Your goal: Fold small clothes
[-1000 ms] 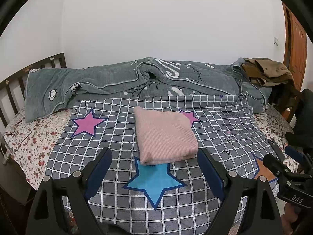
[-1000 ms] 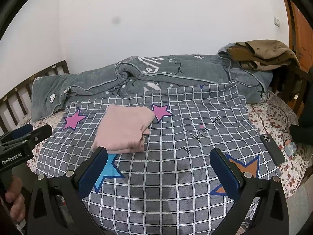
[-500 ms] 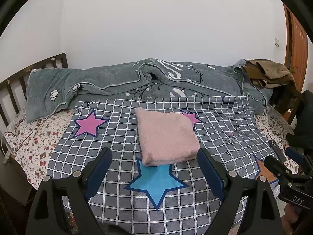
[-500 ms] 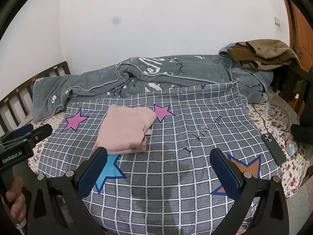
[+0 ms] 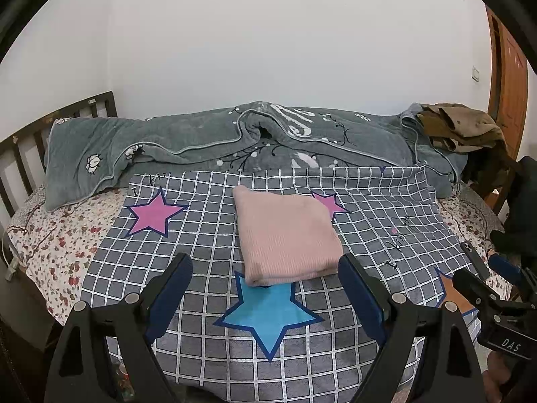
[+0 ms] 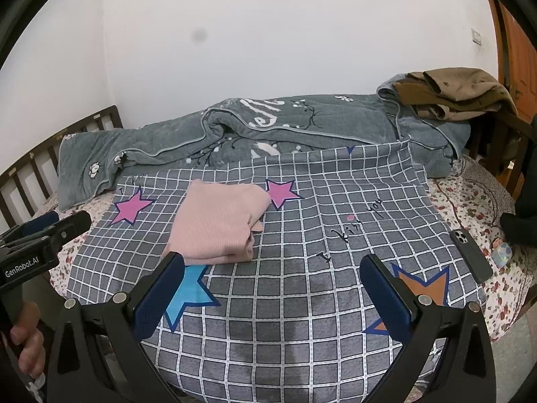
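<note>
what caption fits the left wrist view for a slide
Open left gripper above a folded pink knit garment on a grey checked star-print sheet.

Both wrist views look down across the bed (image 5: 47,255), sharing the pink garment (image 5: 285,235)

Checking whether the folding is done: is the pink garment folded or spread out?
Folded. The pink garment lies as a compact rectangle on the checked cloth, with stacked layers showing along its edge.

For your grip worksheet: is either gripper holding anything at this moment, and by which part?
Nothing is held. Both the left gripper and right gripper hover open, short of the folded pink garment.
</note>
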Tool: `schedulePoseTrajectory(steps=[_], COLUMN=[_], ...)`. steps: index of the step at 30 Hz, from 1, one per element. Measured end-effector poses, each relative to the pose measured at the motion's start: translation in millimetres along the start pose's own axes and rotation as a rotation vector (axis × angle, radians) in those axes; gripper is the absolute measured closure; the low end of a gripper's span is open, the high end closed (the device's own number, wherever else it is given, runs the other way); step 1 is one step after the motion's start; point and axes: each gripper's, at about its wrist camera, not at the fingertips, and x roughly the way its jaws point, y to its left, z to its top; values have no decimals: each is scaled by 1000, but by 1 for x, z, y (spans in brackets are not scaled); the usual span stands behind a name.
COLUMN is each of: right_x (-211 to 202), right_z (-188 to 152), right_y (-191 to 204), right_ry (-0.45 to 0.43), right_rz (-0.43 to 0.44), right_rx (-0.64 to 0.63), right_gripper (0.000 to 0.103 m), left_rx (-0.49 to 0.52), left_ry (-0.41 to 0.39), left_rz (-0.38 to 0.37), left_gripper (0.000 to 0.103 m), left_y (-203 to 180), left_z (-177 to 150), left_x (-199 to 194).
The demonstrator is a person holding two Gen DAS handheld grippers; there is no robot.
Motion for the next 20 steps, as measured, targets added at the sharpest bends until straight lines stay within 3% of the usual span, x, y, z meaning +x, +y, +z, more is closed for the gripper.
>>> schedulePoseTrajectory(steps=[20], right_x=[4], right_z=[-1], right_y=[-2], right_ry=[1], right_rz=[8], right_rx=[11], right_gripper=[1], left_rx=[4], left_ry=[3], left_rz=[18], left_gripper=[15], left_y=[1], left_z=[3], left_x=[6])
